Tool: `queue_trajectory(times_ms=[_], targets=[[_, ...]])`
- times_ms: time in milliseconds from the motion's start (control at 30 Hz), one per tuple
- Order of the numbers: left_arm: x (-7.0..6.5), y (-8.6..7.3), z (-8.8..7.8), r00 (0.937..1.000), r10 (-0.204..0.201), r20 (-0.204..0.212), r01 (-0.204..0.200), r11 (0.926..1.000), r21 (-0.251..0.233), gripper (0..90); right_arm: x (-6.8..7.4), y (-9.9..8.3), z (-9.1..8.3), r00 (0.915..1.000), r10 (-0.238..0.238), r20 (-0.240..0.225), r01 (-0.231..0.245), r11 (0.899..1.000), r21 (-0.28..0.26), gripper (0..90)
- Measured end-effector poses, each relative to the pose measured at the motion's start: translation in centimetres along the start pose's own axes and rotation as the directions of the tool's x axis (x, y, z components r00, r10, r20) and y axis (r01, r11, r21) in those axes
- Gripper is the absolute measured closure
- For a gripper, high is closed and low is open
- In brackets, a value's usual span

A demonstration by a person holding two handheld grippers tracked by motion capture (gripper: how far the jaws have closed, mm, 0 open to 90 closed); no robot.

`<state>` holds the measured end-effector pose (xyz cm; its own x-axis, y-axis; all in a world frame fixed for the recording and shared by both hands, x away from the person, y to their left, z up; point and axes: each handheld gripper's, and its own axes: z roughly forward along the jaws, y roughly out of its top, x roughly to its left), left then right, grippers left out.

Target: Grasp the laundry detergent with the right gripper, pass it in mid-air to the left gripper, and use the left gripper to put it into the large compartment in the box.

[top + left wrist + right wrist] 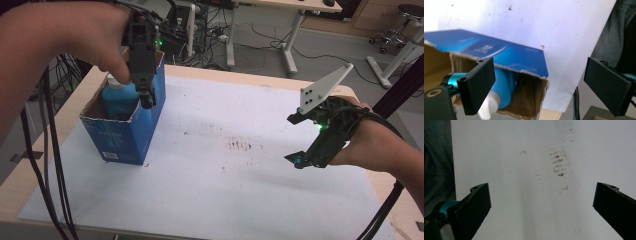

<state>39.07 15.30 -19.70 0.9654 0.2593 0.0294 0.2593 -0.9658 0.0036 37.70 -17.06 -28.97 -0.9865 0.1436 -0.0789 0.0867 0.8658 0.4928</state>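
A blue cardboard box (127, 135) with its top torn open stands on the left of the white sheet (240, 190). Inside it stands a blue bottle (120, 97) with a white cap. My left gripper (146, 99) points down over the box's right wall, just beside the bottle. In the left gripper view its jaws stand wide apart over the box (506, 52), the left gripper (541, 85) open and holding nothing, with the bottle (504, 87) beneath the left jaw. My right gripper (292, 140) hovers open over the right of the sheet, and the right gripper (544, 210) has nothing between its jaws.
Brown smudges (242, 145) mark the middle of the sheet. The wooden table (75, 90) shows around the sheet's edges. Black cables (50, 165) hang off the left side. Desk legs (290, 45) and a stool (400, 25) stand on the floor beyond.
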Motion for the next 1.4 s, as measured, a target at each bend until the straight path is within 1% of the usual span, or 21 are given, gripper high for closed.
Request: queue_trajectory(times_ms=[67, 133, 233, 333, 400, 433, 467, 500, 567, 600, 633, 667, 700, 733, 800, 867, 933, 1067, 1133, 1300, 1400], targets=[[-0.3, 0.6, 0.4, 0.9996, 0.024, 0.012, -0.024, 0.9997, -0.002, 10.0, -0.1, 0.1, -0.1, 1.0, -0.003, 0.001, 0.003, 1.0, 0.02, 0.6], [-0.6, 1.1, 1.0, 0.9991, 0.038, 0.02, -0.038, 0.9993, 0.0, 9.9, -0.2, 0.1, 0.0, 0.9999, -0.013, 0.001, 0.013, 0.999, 0.041, 0.7], [-1.1, 1.9, 1.8, 0.9977, 0.059, 0.033, -0.059, 0.9983, 0.001, 6.8, -0.3, 0.1, 0.3, 0.9996, -0.027, -0.003, 0.027, 0.997, 0.078, 0.6], [-1.5, 2.6, 2.6, 0.9958, 0.077, 0.05, -0.077, 0.9971, -0.002, 6.8, -0.6, 0.0, 0.5, 0.9995, -0.031, -0.009, 0.032, 0.994, 0.101, 0.6], [-1.6, 2.9, 2.9, 0.9953, 0.08, 0.054, -0.08, 0.9968, -0.001, 6.8, -0.7, 0.0, 0.6, 0.9994, -0.033, -0.011, 0.034, 0.993, 0.109, 0.6], [-1.7, 3.2, 3.3, 0.9945, 0.087, 0.059, -0.087, 0.9962, 0.0, 6.8, -0.8, -0.2, 0.8, 0.9992, -0.032, -0.023, 0.035, 0.99, 0.14, 0.6], [-1.7, 3.4, 3.4, 0.9937, 0.095, 0.06, -0.095, 0.9954, 0.0, 6.8, -0.8, -0.2, 0.8, 0.9992, -0.032, -0.023, 0.035, 0.99, 0.14, 0.6], [-1.7, 3.5, 3.5, 0.9933, 0.097, 0.063, -0.097, 0.9953, 0.001, 5.8, -1.0, -0.3, 0.9, 0.9992, -0.032, -0.025, 0.035, 0.987, 0.156, 0.7], [-1.7, 3.7, 3.8, 0.993, 0.097, 0.067, -0.097, 0.9953, -0.001, 4.5, -1.2, -0.6, 1.0, 0.999, -0.031, -0.031, 0.036, 0.985, 0.17, 0.7], [-1.7, 3.8, 4.0, 0.9914, 0.108, 0.074, -0.108, 0.9941, 0.0, 4.5, -1.4, -0.9, 1.0, 0.9991, -0.024, -0.034, 0.03, 0.982, 0.188, 0.7], [-1.7, 3.9, 4.2, 0.9905, 0.116, 0.074, -0.116, 0.9933, -0.006, 4.5, -1.4, -0.9, 1.0, 0.9991, -0.024, -0.034, 0.03, 0.982, 0.188, 0.7], [-1.7, 4.1, 4.4, 0.9902, 0.119, 0.073, -0.119, 0.9928, -0.009, 4.2, -1.4, -1.1, 1.1, 0.9992, -0.022, -0.034, 0.028, 0.978, 0.206, 0.7], [-1.7, 4.1, 4.4, 0.9902, 0.119, 0.073, -0.119, 0.9928, -0.009, 2.1, -1.4, -1.1, 1.1, 0.9992, -0.022, -0.034, 0.028, 0.978, 0.206, 0.7], [-1.7, 4.3, 4.9, 0.9895, 0.119, 0.082, -0.118, 0.9929, -0.017, 2.1, -1.5, -1.6, 1.7, 0.9987, -0.037, -0.035, 0.045, 0.962, 0.271, 0.6], [-1.6, 4.4, 5.3, 0.9887, 0.121, 0.089, -0.12, 0.9926, -0.014, 1.7, -1.7, -1.9, 2.1, 0.9985, -0.04, -0.038, 0.049, 0.949, 0.311, 0.6], [-1.6, 4.5, 5.5, 0.9876, 0.127, 0.092, -0.126, 0.9919, -0.013, 1.7, -2.0, -2.2, 2.3, 0.9985, -0.035, -0.042, 0.047, 0.943, 0.331, 0.7], [-1.5, 4.5, 5.5, 0.988, 0.127, 0.088, -0.126, 0.9919, -0.016, 1.6, -2.3, -2.5, 2.3, 0.9986, -0.028, -0.045, 0.042, 0.94, 0.34, 0.6], [-1.4, 4.5, 5.4, 0.9876, 0.129, 0.09, -0.127, 0.9916, -0.025, 1.6, -2.7, -2.8, 2.3, 0.9986, -0.027, -0.046, 0.041, 0.94, 0.339, 0.7], [-1.5, 4.6, 5.4, 0.9876, 0.128, 0.09, -0.126, 0.9916, -0.028, 1.7, -2.7, -2.7, 2.3, 0.9985, -0.025, -0.048, 0.04, 0.941, 0.335, 0.6], [-1.5, 4.6, 5.4, 0.9876, 0.129, 0.09, -0.128, 0.9916, -0.022, 1.6, -2.5, -2.5, 2.4, 0.9981, -0.035, -0.051, 0.051, 0.939, 0.341, 0.7], [-1.6, 4.7, 5.4, 0.9875, 0.132, 0.085, -0.131, 0.9912, -0.016, 1.7, -2.4, -2.4, 2.4, 0.9978, -0.036, -0.055, 0.053, 0.94, 0.337, 0.7]])
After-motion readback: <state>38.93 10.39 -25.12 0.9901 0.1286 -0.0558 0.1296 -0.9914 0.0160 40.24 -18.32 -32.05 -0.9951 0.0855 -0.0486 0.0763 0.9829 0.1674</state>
